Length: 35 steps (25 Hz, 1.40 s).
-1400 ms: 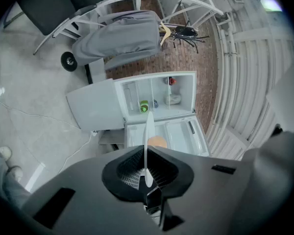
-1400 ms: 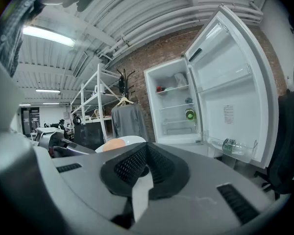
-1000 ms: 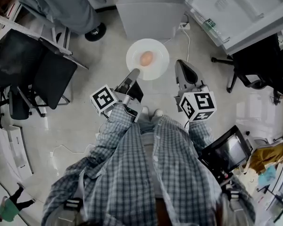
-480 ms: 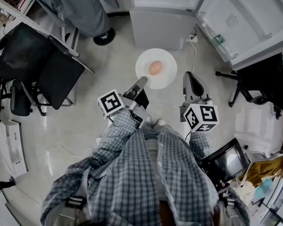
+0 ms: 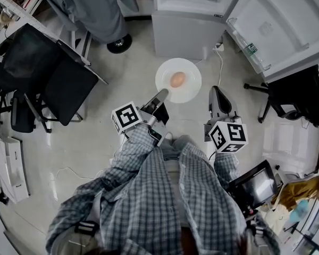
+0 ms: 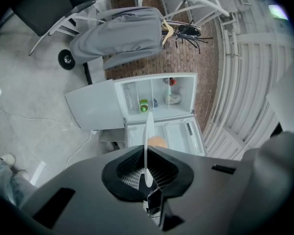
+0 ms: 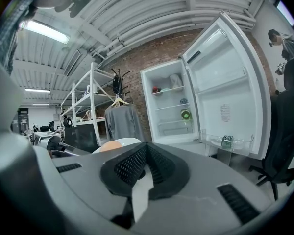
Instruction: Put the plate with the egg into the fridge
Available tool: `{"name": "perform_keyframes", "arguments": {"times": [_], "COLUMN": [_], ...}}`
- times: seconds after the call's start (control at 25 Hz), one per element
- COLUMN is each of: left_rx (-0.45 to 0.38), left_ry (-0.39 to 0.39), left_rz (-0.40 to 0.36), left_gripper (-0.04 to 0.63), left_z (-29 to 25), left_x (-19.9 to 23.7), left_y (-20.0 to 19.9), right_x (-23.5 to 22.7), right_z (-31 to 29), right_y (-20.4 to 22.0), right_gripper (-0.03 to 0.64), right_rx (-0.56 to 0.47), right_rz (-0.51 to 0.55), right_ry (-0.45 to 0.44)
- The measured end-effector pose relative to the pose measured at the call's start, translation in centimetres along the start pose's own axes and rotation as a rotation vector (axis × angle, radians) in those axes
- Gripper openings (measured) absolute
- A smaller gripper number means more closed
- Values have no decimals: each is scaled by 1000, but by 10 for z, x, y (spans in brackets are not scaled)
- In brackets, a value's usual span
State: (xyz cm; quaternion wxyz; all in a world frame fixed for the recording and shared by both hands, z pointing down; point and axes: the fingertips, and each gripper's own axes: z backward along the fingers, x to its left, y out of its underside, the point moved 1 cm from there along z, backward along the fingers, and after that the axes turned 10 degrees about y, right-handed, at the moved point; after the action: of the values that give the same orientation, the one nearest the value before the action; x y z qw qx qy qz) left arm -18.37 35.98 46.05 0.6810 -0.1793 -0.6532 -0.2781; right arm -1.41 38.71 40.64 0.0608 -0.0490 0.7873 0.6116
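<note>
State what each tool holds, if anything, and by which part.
The left tool grips the white plate by its near rim, with the egg on it. The right tool holds nothing; its jaws are together.

Bright, even light; fisheye-warped edges

No word or number can be read anywhere. A white sheet (image 7: 226,112) stuck inside the open fridge door (image 7: 235,72), right of centre in the right gripper view, carries lines of print too small to make out. The label on the bottle (image 7: 227,141) in the door shelf below it is just as illegible. The left marker cube (image 5: 127,117) and the right marker cube (image 5: 228,133) bear only black-and-white square patterns, no letters.
</note>
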Motion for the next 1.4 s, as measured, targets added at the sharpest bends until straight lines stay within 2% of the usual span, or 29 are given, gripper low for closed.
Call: {"name": "perform_keyframes", "arguments": {"times": [0.32,0.68,1.08,1.4], "left_rx": [-23,-63,-110,-148], "left_ry": [4,1,-12,-28], "left_rz": [-5,6,13,-3], "left_gripper": [15,15,15,15], "left_z": [5,-16,-79,-140], "left_x": [1,8,22,26], "left_y": [-15,-29,-54,-80], "right_x": [4,-3,-37,-73], "right_z": [-4,-32,-105,-167], "right_y": [-2,-5,-12,-36], "right_gripper": [8,8,8,8], "right_rx": [-13,-6,34,42], "right_rz": [-1,-4,-29,-39], "right_ry": [11,-33,-90,-129]}}
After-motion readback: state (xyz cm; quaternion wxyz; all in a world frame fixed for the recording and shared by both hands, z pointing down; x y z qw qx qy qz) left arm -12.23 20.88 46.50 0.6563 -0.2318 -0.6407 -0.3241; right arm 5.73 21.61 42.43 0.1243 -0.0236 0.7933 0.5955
